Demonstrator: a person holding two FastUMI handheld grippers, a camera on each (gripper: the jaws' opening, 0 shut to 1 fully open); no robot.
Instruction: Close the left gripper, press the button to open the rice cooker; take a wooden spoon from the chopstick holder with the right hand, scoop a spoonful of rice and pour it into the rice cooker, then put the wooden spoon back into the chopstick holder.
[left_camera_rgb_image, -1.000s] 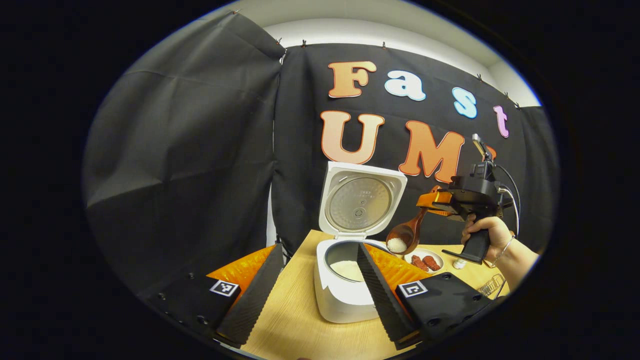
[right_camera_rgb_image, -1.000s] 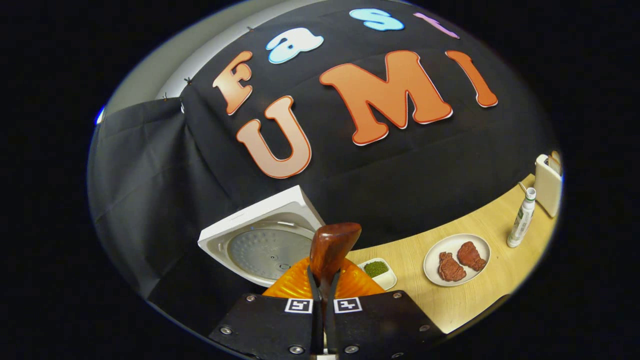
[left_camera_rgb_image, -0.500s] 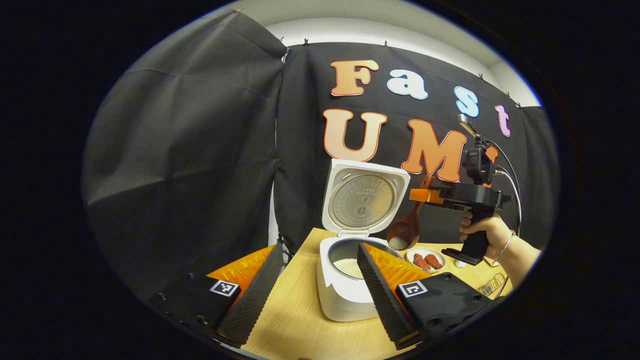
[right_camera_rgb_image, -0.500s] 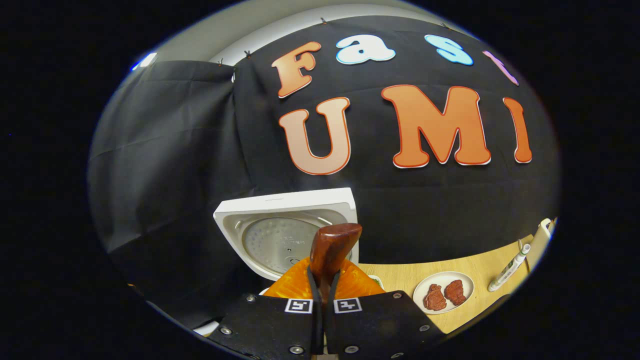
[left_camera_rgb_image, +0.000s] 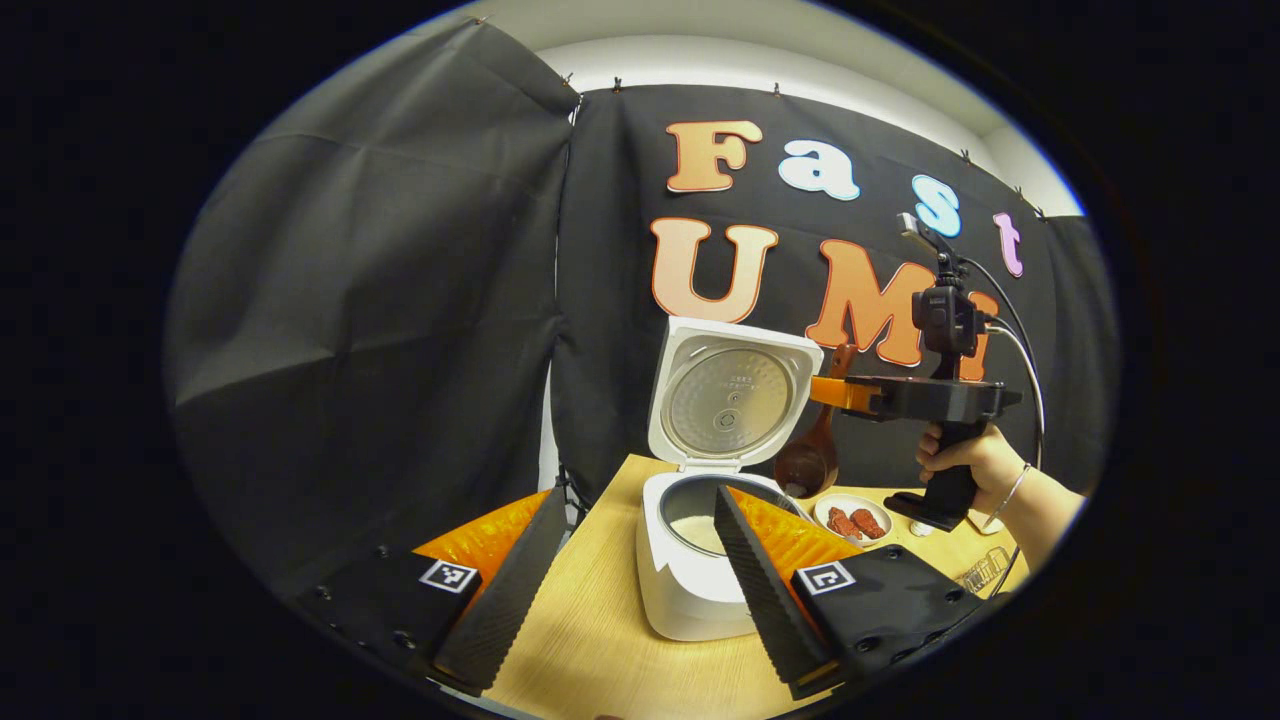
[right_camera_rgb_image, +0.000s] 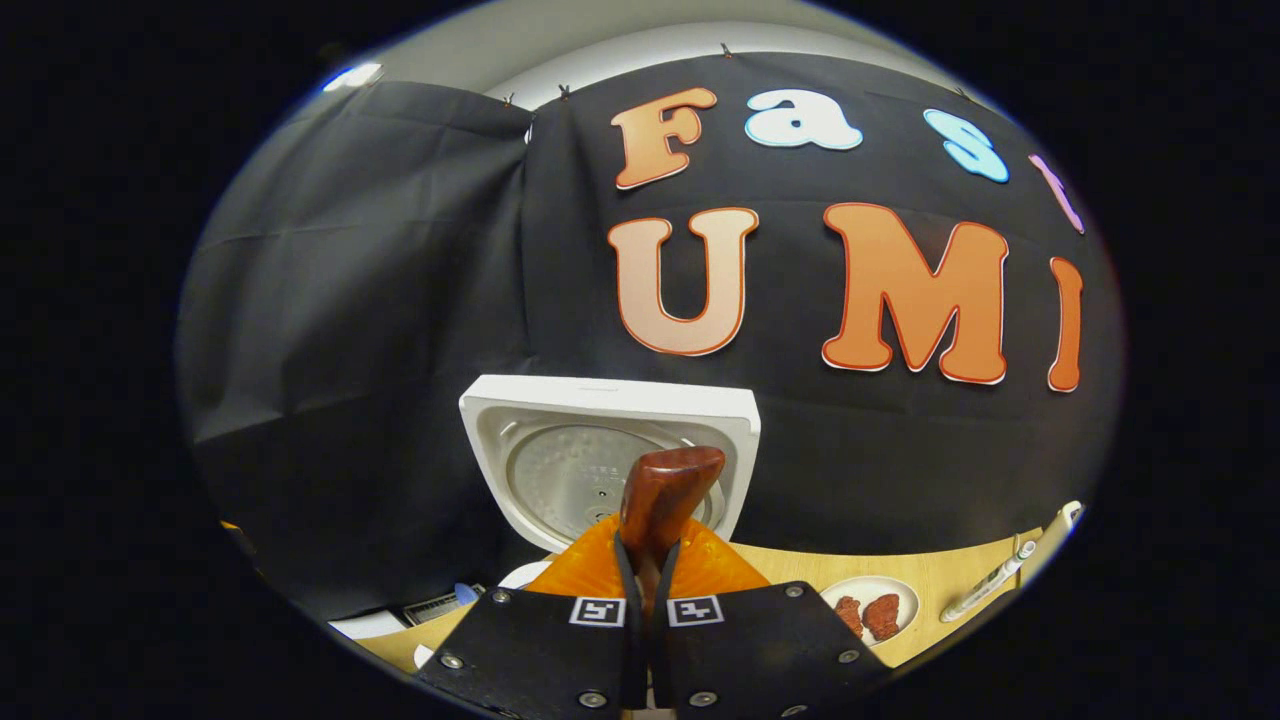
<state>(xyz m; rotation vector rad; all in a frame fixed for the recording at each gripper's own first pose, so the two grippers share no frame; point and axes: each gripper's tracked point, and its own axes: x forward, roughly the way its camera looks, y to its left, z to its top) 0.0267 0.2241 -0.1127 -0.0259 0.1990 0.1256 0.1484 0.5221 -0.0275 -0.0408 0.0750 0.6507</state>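
Black pistol-grip right gripper (left_camera_rgb_image: 830, 392) with camera on top and looping cables; thin bracelet (left_camera_rgb_image: 1010, 490) on wrist of holding hand (left_camera_rgb_image: 965, 460). Left gripper (left_camera_rgb_image: 640, 585): ribbed fingers (left_camera_rgb_image: 755, 585), square coded markers, black plates, screws.

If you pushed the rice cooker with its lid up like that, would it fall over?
Probably not. The rice cooker looks squat, sitting flat on the table. Its raised lid stands tall behind, so a hard shove might rock it backward. More likely it would slide.
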